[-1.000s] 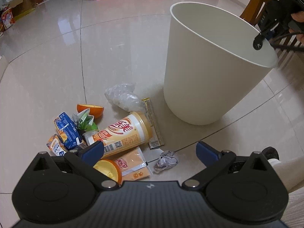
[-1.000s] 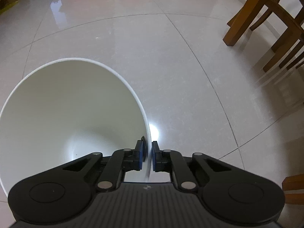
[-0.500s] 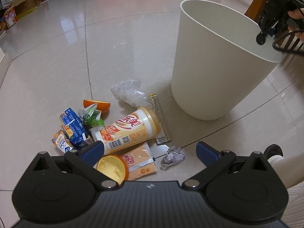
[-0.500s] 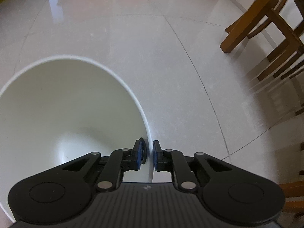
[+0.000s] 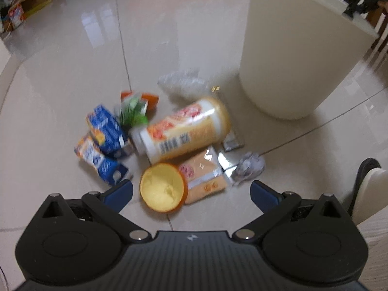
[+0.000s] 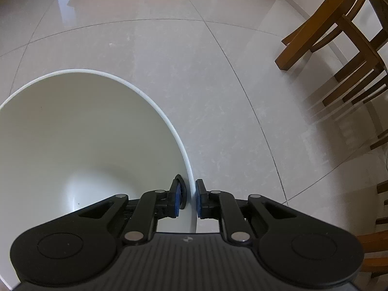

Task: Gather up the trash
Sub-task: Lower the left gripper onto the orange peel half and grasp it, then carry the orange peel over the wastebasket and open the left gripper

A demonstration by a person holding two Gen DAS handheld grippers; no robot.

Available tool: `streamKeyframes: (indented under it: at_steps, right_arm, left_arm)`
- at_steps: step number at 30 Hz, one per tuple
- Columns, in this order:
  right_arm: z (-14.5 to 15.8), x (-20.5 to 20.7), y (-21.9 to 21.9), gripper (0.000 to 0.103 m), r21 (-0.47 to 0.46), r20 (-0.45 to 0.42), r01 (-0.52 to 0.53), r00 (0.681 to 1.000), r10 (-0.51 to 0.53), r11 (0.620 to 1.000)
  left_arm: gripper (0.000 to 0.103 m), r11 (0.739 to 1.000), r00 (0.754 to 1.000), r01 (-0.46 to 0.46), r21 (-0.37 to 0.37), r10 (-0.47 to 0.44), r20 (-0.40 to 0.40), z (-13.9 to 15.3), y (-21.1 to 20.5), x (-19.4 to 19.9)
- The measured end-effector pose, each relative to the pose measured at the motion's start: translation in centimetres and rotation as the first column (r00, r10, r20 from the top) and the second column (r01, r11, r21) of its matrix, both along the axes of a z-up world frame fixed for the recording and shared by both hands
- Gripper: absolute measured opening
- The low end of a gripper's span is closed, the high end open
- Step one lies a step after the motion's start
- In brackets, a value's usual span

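Left gripper (image 5: 191, 191) spread wide, empty, poised just above orange lid (image 5: 163, 187) at near edge of litter pile; milk-tea cup (image 5: 180, 131) beyond lid, long axis crosswise. Right gripper (image 6: 189, 197) pinching rim of white bin (image 6: 101, 131), well right of lid.

Glossy, reflective tiled floor (image 6: 169, 77); smooth matt plastic bin (image 5: 295, 55); crumpled paper ball (image 5: 248, 167); crinkled clear plastic bag (image 5: 184, 83); shiny foil wrapper (image 5: 232, 141); varnished wooden chairs (image 6: 339, 43)
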State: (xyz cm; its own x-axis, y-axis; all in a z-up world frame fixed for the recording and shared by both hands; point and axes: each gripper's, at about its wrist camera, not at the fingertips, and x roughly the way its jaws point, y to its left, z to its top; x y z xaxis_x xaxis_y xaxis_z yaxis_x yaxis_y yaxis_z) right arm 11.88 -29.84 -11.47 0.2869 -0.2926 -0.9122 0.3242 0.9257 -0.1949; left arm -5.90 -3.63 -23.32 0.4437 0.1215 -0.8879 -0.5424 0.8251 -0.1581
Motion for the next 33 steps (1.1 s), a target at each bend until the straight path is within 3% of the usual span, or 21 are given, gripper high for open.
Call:
streamKeyframes:
  at_steps: [4, 9, 17, 23, 33]
  right_arm:
    - [-0.1, 0.0, -0.1, 0.015, 0.000, 0.001, -0.005, 1.000, 0.005, 1.000]
    - [-0.6, 0.2, -1.2, 0.015, 0.009, 0.006, -0.003, 1.000, 0.003, 1.000]
    - [-0.7, 0.3, -1.3, 0.015, 0.011, 0.008, 0.005, 1.000, -0.005, 1.000]
    - [-0.8, 0.4, -1.1, 0.015, 0.011, 0.010, 0.010, 1.000, -0.010, 1.000]
    - [-0.7, -0.1, -0.8, 0.015, 0.006, 0.008, 0.005, 1.000, -0.005, 1.000]
  left_arm:
    - [0.102, 0.998, 0.998, -0.059, 0.011, 0.059, 0.018, -3.7, 0.5, -0.5]
    - [0.102, 0.973, 0.978, -0.204, -0.110, 0.208, 0.027, -8.6, 2.9, -0.8]
    - [0.100, 0.947, 0.960, -0.277, -0.161, 0.282, 0.006, -12.1, 4.8, 0.1]
    - [0.076, 0.941, 0.961, -0.275, -0.196, 0.277, -0.016, -12.9, 4.9, 0.5]
    - [0.072, 0.971, 0.983, -0.175, -0.162, 0.165, -0.077, -10.7, 3.8, -0.2]
